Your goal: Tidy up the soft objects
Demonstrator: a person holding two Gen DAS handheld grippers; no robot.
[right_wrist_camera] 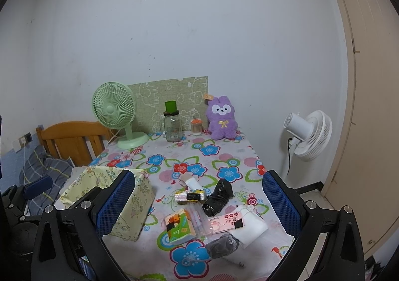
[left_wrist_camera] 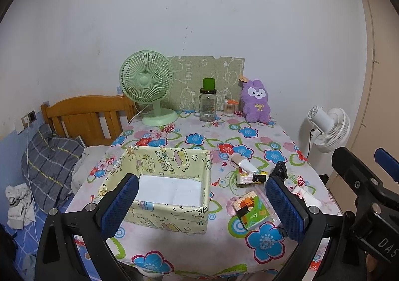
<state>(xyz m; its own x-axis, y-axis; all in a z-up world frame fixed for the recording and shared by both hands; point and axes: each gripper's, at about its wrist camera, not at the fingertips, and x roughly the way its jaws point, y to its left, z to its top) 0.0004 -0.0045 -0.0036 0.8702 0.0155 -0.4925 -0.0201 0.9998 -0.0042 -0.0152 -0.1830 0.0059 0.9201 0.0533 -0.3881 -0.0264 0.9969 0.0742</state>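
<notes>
A yellow cartoon-print fabric box (left_wrist_camera: 174,156) stands on the floral table, with only its white bottom showing; it also shows in the right wrist view (right_wrist_camera: 129,208). Right of it lie soft items: a green tissue pack (right_wrist_camera: 178,227), a black bundle (right_wrist_camera: 218,197), a wrapped pack (right_wrist_camera: 190,196), a white pouch (right_wrist_camera: 251,227), a grey sock (right_wrist_camera: 222,246). A purple plush rabbit (left_wrist_camera: 255,101) sits at the back. My left gripper (left_wrist_camera: 202,206) is open above the box's near edge. My right gripper (right_wrist_camera: 197,203) is open above the pile of items.
At the table's back stand a green desk fan (left_wrist_camera: 147,86), a glass jar with green lid (left_wrist_camera: 208,103) and a small swab jar (left_wrist_camera: 229,107). A bed with wooden headboard (left_wrist_camera: 84,116) is left; a white floor fan (left_wrist_camera: 329,128) is right.
</notes>
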